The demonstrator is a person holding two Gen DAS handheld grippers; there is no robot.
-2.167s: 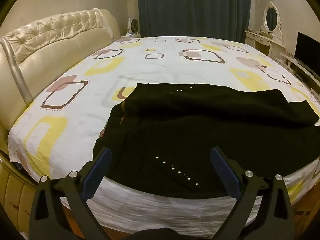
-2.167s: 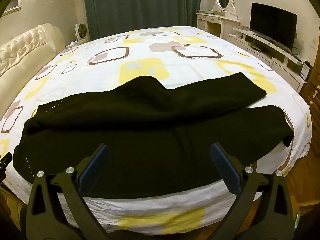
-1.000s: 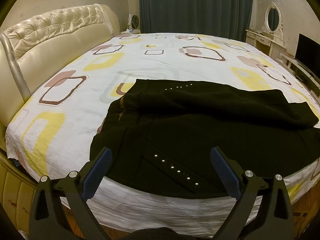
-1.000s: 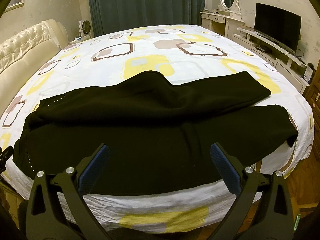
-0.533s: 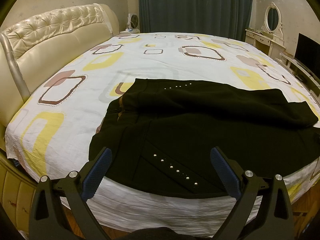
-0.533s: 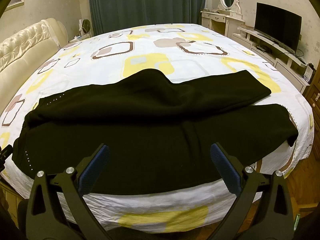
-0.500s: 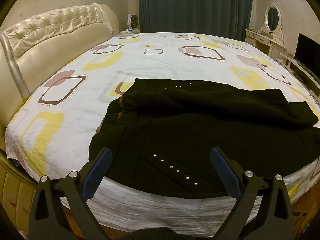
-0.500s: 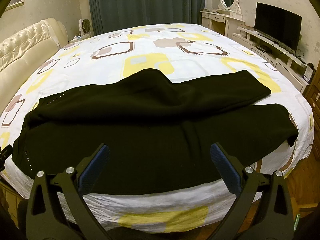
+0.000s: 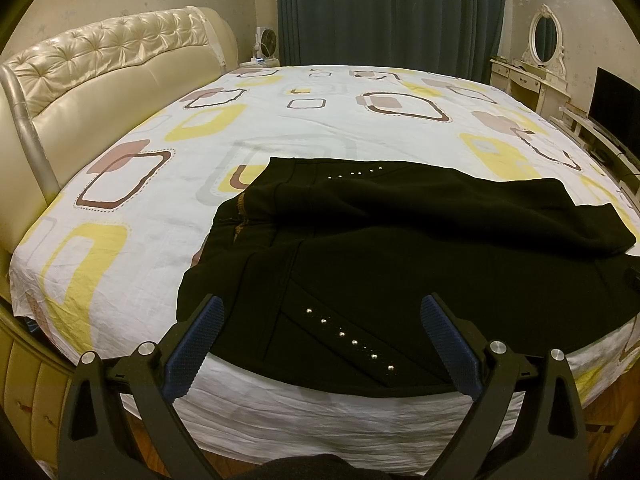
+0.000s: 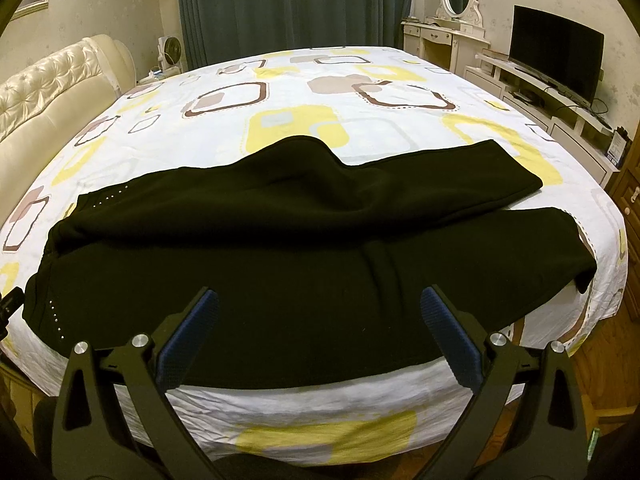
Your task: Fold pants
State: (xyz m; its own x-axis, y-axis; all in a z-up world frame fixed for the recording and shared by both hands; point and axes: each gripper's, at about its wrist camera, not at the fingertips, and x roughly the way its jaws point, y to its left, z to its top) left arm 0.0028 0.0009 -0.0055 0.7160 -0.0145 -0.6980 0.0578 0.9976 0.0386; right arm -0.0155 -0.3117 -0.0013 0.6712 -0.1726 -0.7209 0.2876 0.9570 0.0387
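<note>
Black pants (image 9: 420, 248) lie across the near edge of the bed, waistband to the left, legs running right. Rows of small silver studs (image 9: 348, 338) mark the hip. In the right wrist view the pants (image 10: 300, 248) show one leg lying loosely over the other, with a raised hump in the middle and the cuffs at the right. My left gripper (image 9: 320, 312) is open and empty, just in front of the waist end. My right gripper (image 10: 318, 308) is open and empty, just in front of the thigh part.
The bed (image 9: 320, 120) has a white sheet with yellow and brown squares. A padded cream headboard (image 9: 100, 76) stands at the left. A dressing table with an oval mirror (image 10: 456, 12) and a TV (image 10: 556, 52) stand at the right. Dark curtains hang behind.
Both views have drifted slightly, so the pants sit a little nearer and lower in frame. Both grippers stay open; the pants have not moved.
</note>
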